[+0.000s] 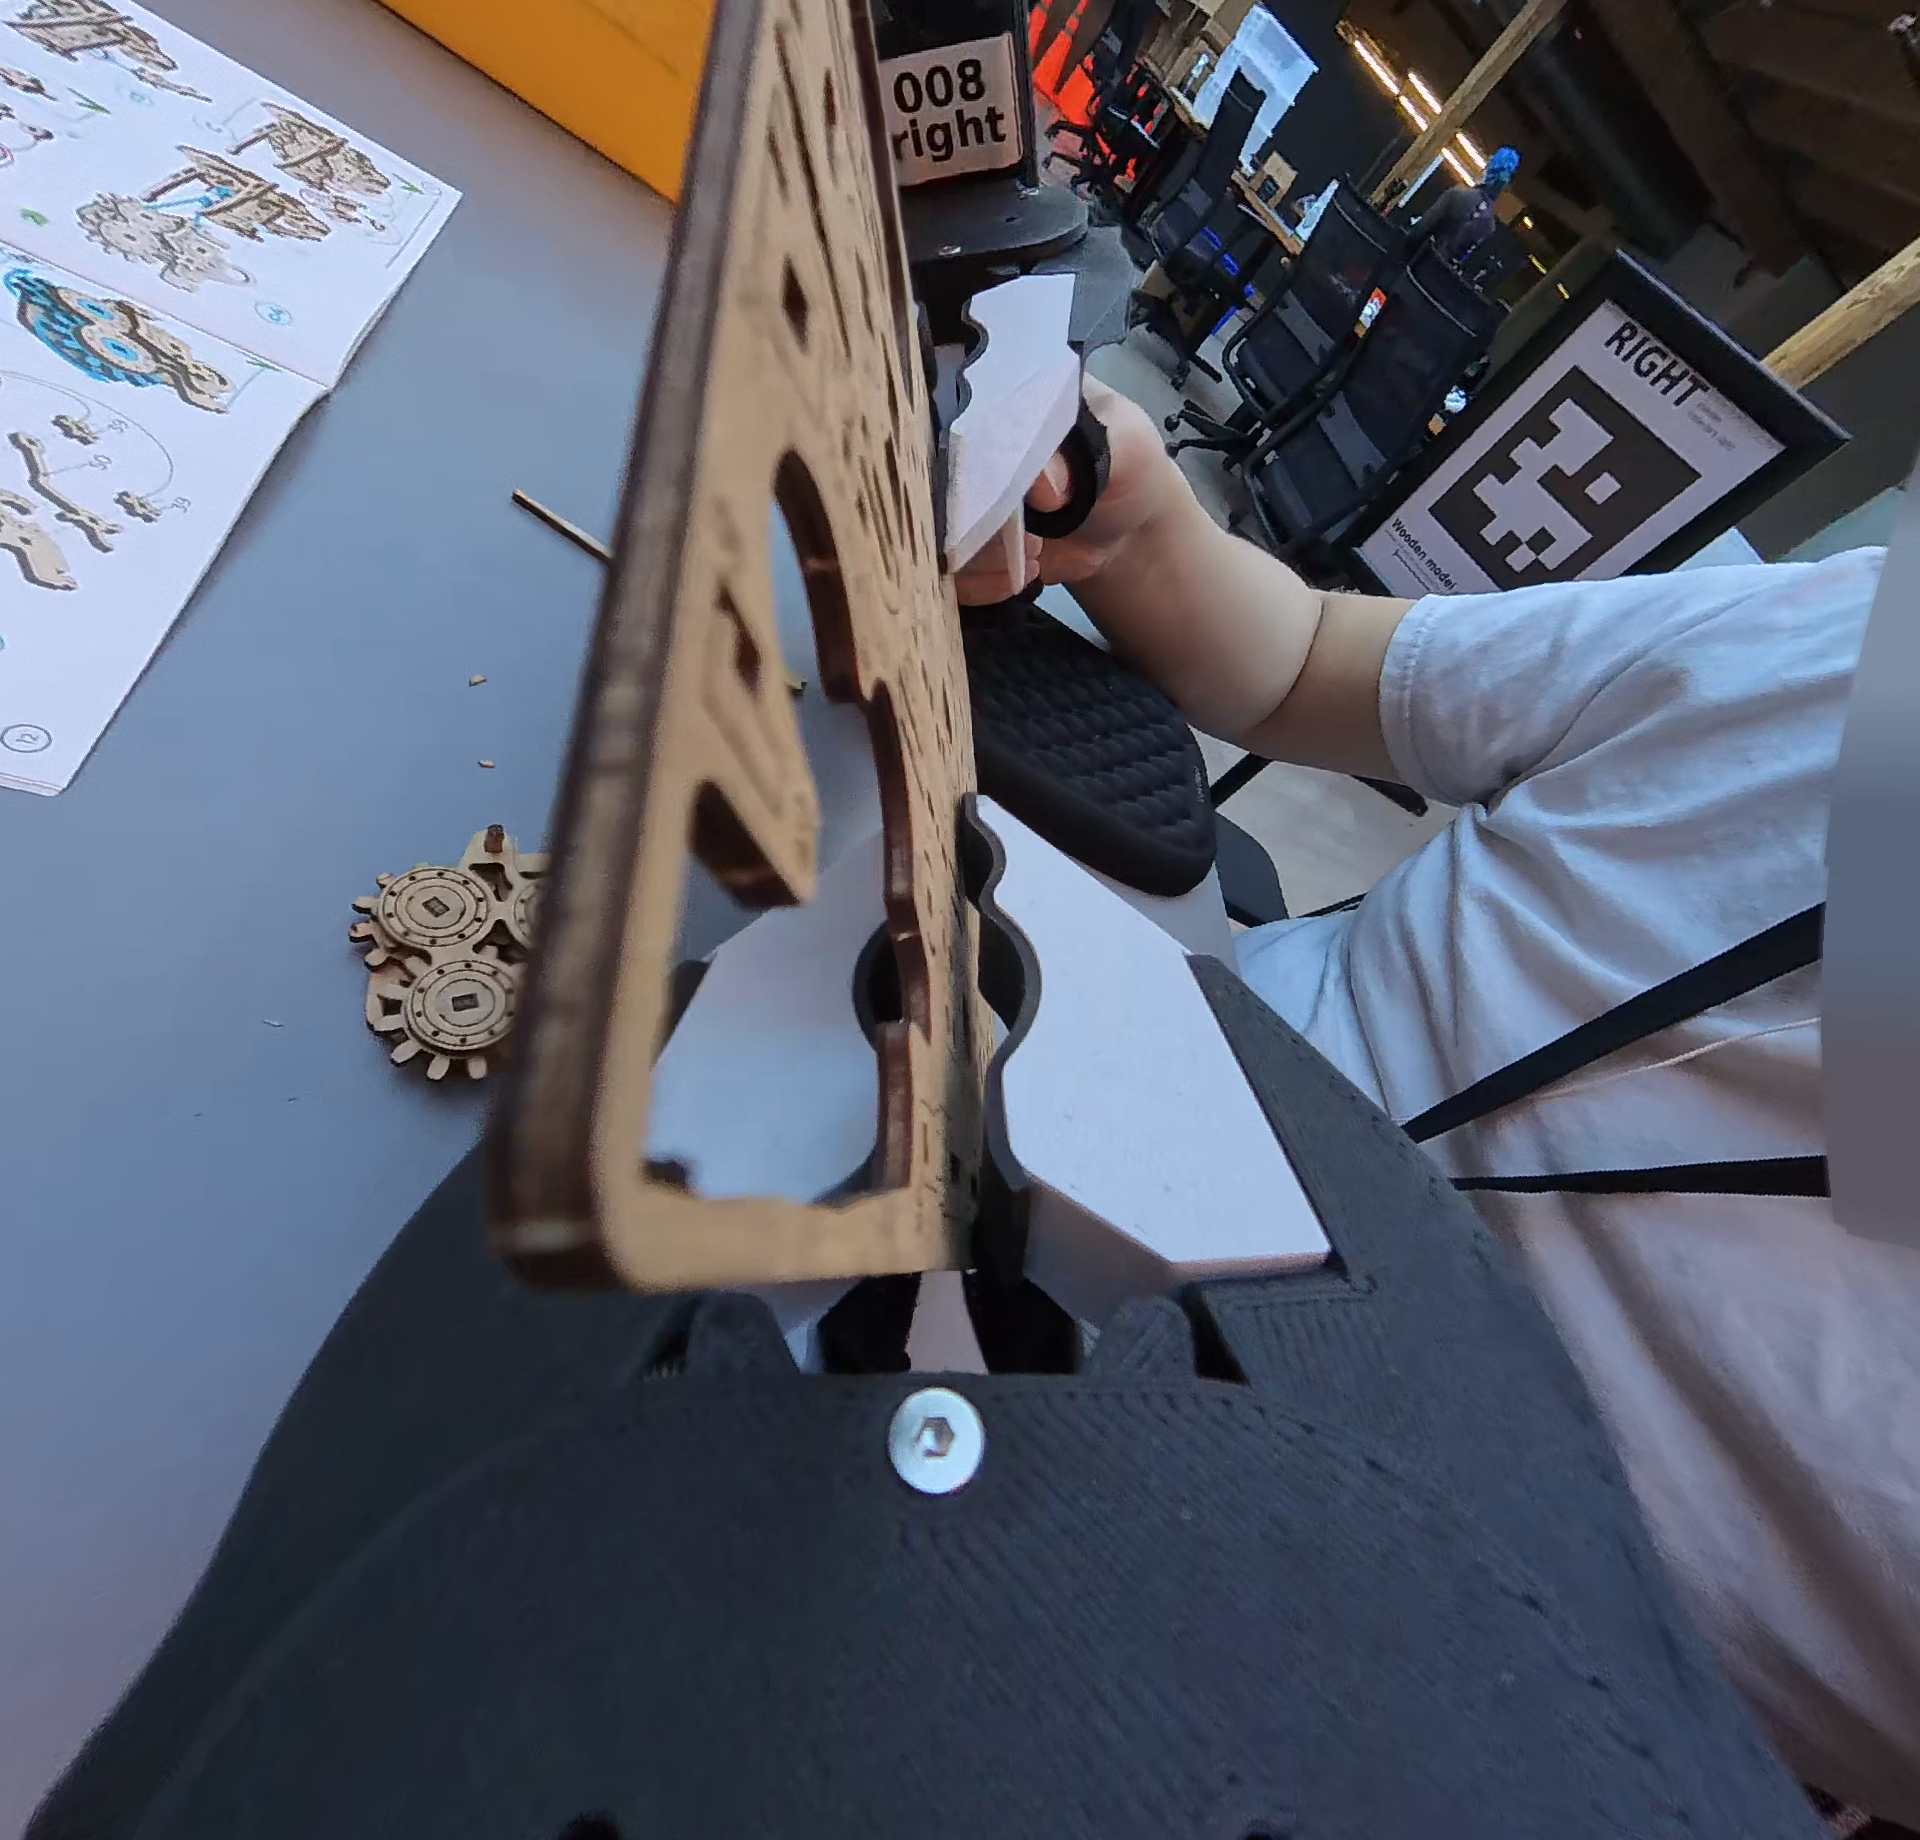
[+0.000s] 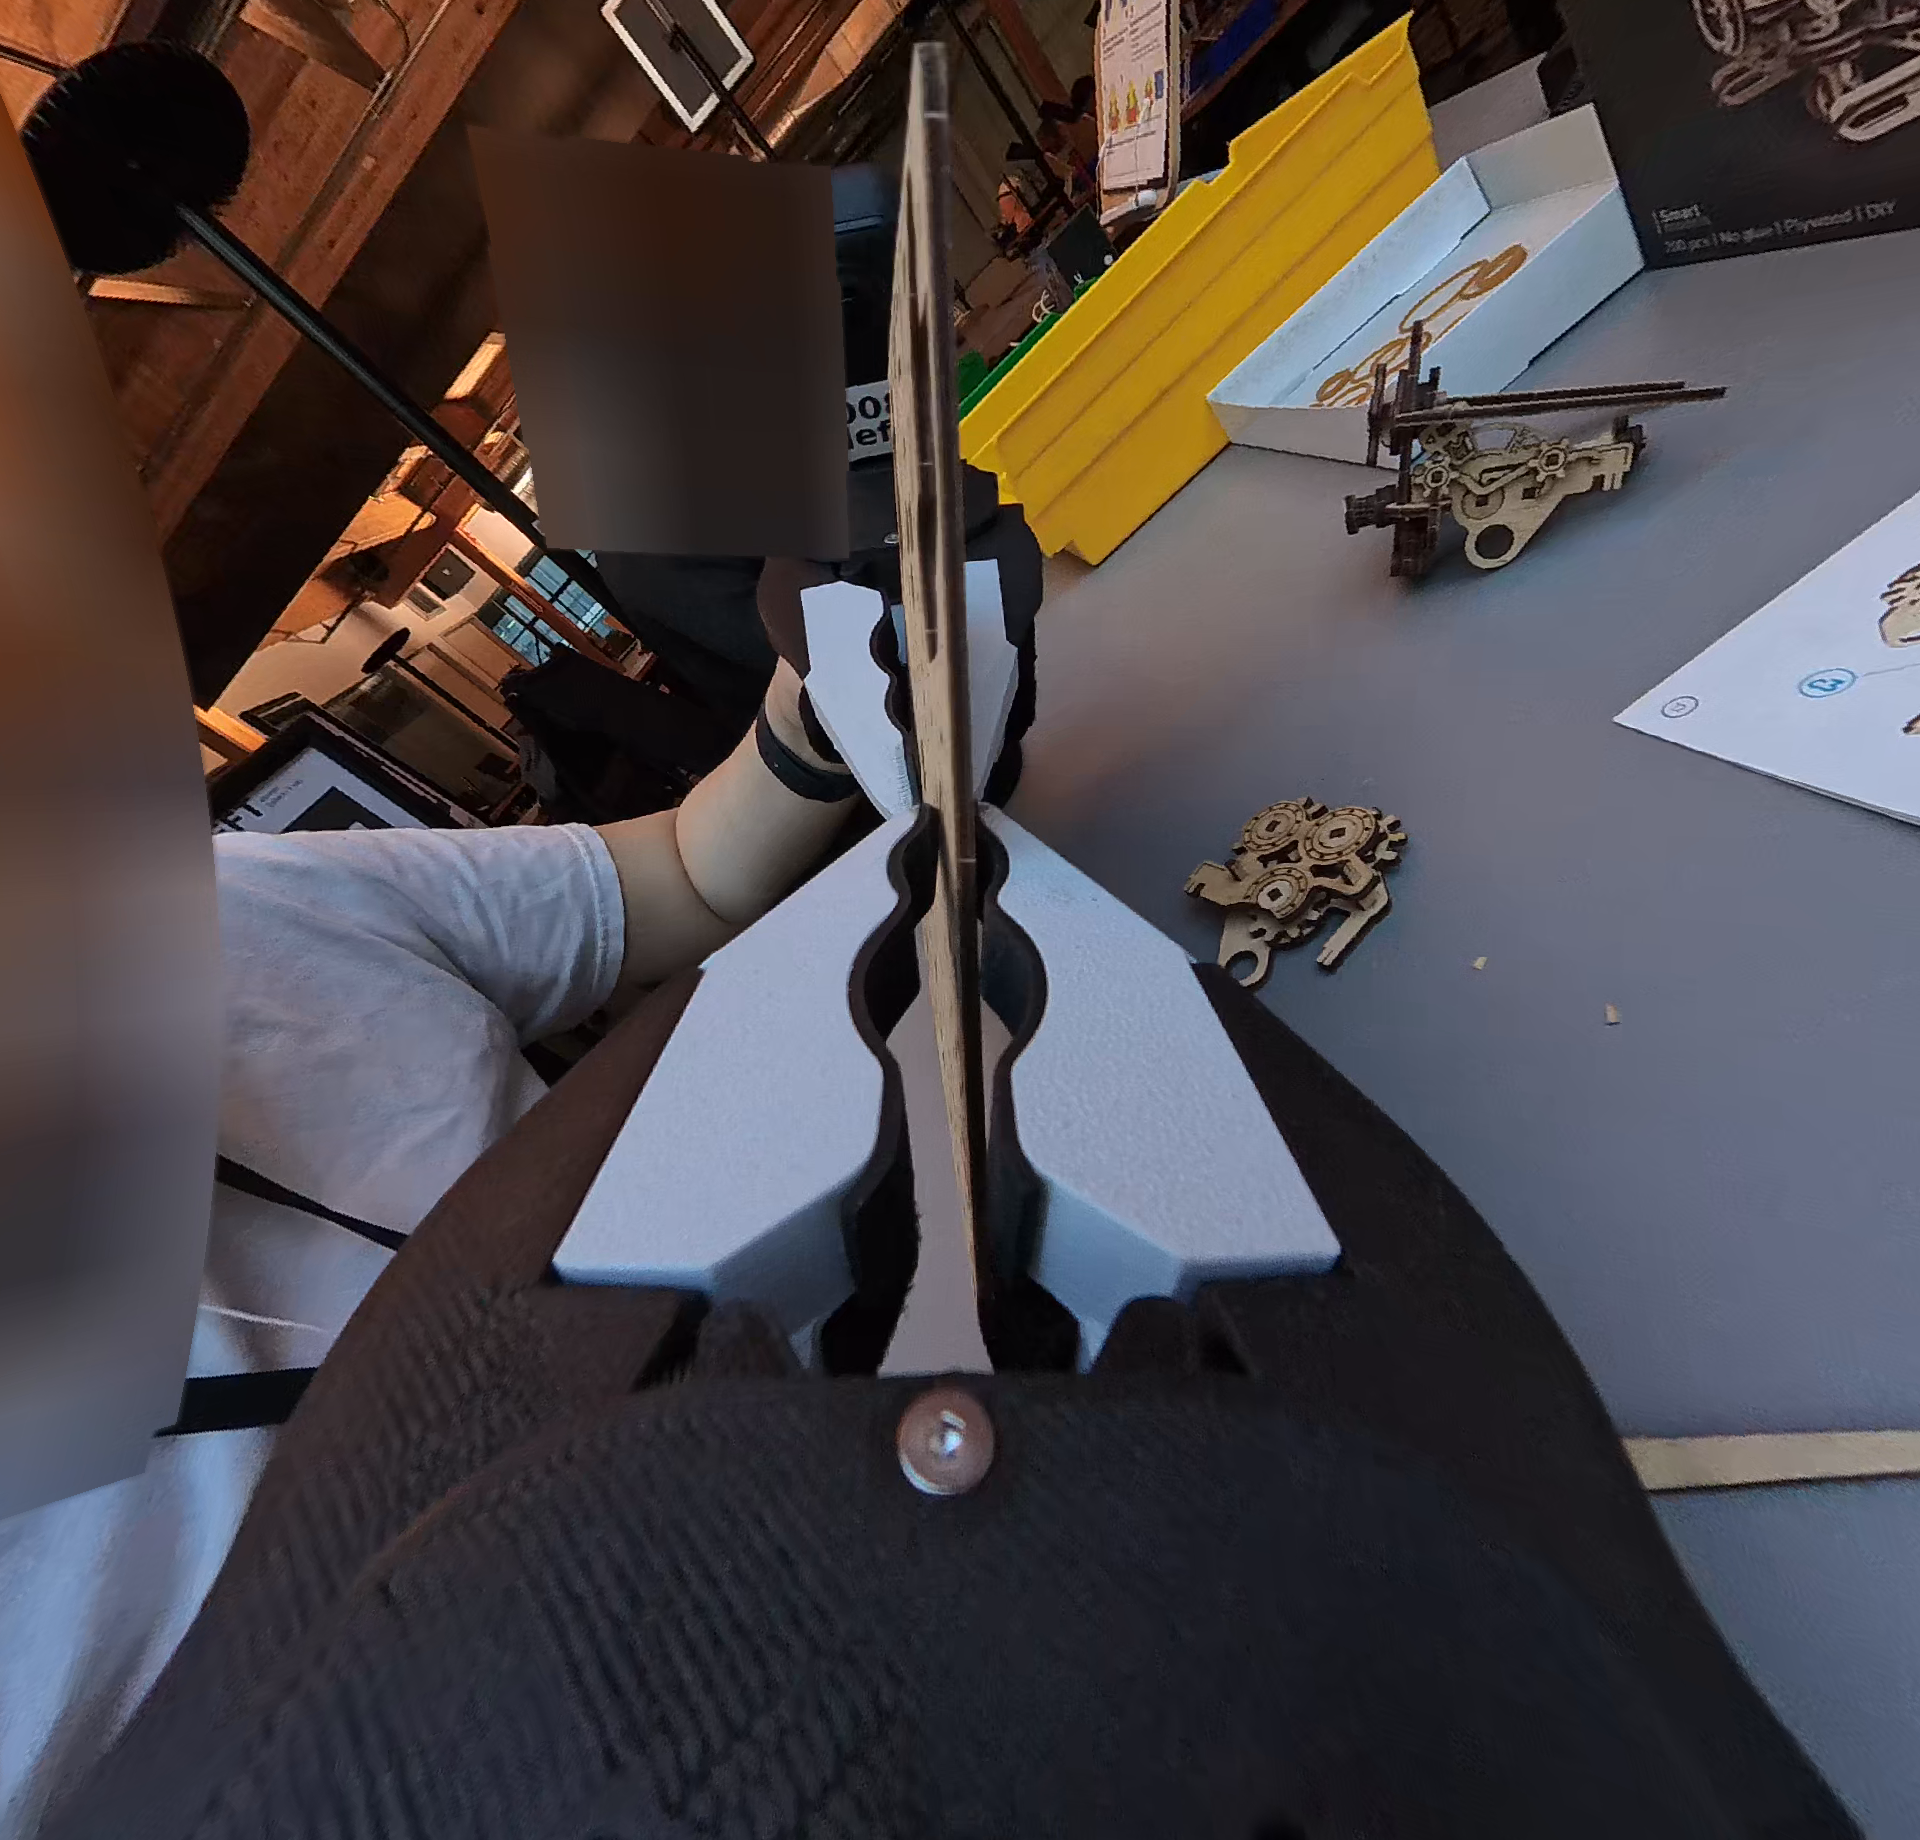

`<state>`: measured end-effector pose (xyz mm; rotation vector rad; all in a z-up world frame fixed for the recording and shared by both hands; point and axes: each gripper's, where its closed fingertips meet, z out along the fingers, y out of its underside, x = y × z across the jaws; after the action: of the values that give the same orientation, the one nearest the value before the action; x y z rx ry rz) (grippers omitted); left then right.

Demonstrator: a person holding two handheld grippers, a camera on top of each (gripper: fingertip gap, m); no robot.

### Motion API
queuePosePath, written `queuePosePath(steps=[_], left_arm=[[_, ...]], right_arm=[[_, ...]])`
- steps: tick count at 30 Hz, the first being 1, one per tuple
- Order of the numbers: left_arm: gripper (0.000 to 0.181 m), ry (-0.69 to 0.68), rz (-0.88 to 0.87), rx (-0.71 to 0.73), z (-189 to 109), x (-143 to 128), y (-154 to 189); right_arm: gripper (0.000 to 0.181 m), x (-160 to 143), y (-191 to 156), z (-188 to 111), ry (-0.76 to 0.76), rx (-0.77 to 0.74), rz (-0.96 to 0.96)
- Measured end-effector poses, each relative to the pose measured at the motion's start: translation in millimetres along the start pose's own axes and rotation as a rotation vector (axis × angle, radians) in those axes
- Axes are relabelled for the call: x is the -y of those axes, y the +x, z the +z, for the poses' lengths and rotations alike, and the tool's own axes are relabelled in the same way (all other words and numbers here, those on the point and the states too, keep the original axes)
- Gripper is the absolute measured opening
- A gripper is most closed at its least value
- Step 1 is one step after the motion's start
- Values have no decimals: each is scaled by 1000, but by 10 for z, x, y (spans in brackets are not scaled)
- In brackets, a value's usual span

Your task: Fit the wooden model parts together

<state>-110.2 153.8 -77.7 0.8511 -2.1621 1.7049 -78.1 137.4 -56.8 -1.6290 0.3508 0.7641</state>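
A laser-cut plywood sheet [image 1: 748, 440] with several cut-out holes stands on edge above the grey table [image 1: 260, 1271], held at both ends. My left gripper [image 1: 925, 855] is shut on its near end. My right gripper [image 1: 1003, 419] grips the far end, with a hand behind it. In the right wrist view the sheet [image 2: 925, 440] shows edge-on, with my right gripper [image 2: 948, 824] shut on it and my left gripper [image 2: 914, 689] clamping it farther along. A small wooden gear assembly [image 1: 447, 959] lies flat on the table; it also shows in the right wrist view [image 2: 1299, 881].
An open instruction booklet [image 1: 156, 284] lies at the left. A yellow bin [image 2: 1195, 356], a white box tray [image 2: 1455, 263], a black kit box [image 2: 1766, 76] and a partly built wooden model [image 2: 1486, 481] stand farther back. A thin wooden stick [image 1: 561, 528] and a wooden strip [image 2: 1766, 1458] lie loose. Some 5 cm of space lies between my two pairs of fingers. Both grippers' tips are roughly 20 cm from the partly built wooden model [image 2: 1486, 481].
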Motion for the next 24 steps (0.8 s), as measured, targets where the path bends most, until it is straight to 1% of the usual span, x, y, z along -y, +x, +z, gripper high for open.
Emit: queuePosePath(steps=[3,5,7,8,10,11,13,15,16,18,19,21,24], left_arm=[[2,10,27,-11,4,19,46],[3,47,37,-33,8,70,91],[16,122,43,-60,21,172,166],[18,146,53,-49,16,202,170],[11,198,81,-25,-16,281,174],[11,218,88,-20,-33,308,177],[22,238,79,-22,-52,335,171],[31,222,69,13,-73,320,83],[37,213,81,49,-102,314,14],[55,218,145,136,-218,356,-117],[60,213,188,185,-293,370,-180],[78,194,246,253,-430,391,-259],[77,92,243,196,-495,329,-125]], right_arm=[[1,6,-76,-9,-13,16,-30],[1,32,-131,-2,-2,20,-79],[1,40,-167,29,10,18,-107],[1,74,-184,24,34,20,-115],[1,86,-198,27,39,26,-114],[1,85,-195,28,40,25,-113],[1,75,-193,34,36,32,-101],[1,65,-183,38,31,30,-98],[1,60,-177,34,26,25,-102],[1,57,-165,13,15,17,-98],[1,43,-151,2,0,12,-87],[1,-22,-121,-7,-52,1,-72],[1,-119,-177,25,-120,41,-54]])
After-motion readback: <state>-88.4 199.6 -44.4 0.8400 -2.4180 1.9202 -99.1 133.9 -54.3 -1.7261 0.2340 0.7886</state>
